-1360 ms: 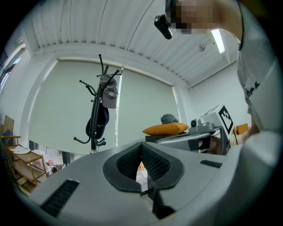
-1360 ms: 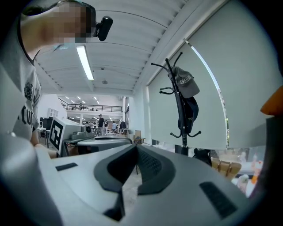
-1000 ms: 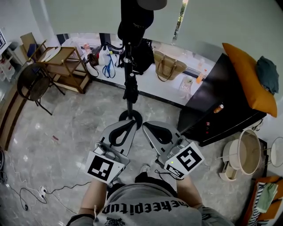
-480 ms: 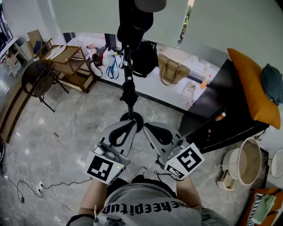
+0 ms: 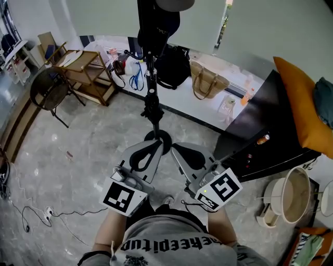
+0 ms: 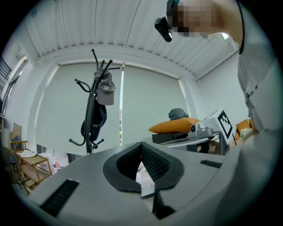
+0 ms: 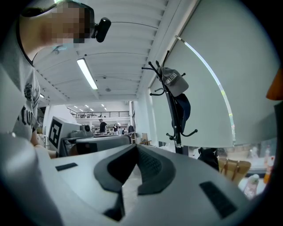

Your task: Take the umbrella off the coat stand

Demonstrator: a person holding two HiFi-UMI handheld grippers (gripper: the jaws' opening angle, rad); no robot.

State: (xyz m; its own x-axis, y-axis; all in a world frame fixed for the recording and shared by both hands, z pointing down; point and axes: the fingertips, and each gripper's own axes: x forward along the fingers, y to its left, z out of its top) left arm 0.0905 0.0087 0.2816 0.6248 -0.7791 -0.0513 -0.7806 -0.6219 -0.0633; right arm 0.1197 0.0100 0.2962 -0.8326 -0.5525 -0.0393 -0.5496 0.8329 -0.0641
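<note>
**A:** What do we have in the head view?

**B:** We are in front of the stand (image 5: pixel 151 88), and its foot is on the floor (image 5: pixel 88 150) just beyond our jaws. The left gripper (image 5: pixel 157 143) and the right gripper (image 5: pixel 174 147) are side by side. Both point at the stand, and both are closed on nothing.

**A:** And the umbrella?

**B:** We cannot name it with certainty. A dark piece (image 5: pixel 156 26) hangs at the top of the stand, under a grey cap (image 5: pixel 174 4). We think this may be it.

**A:** The left gripper view?

**B:** Our jaws are together with nothing between them. The stand is well apart, at the left. The cap (image 6: pixel 106 86) sits on top, and the dark piece (image 6: pixel 96 121) hangs along the pole, above the lower hooks (image 6: pixel 86 141).

**A:** The right gripper view?

**B:** It is the same: the pads are together and empty. The stand (image 7: pixel 173 126) is at the right.

**A:** How will it handle?

**B:** If it is a folded umbrella, we expect it to be light, with soft, slightly slippery cloth outside and a stiff inside. We would open one gripper and take it around the middle. Then we would lift before pulling away, so the cap is not disturbed.
</note>
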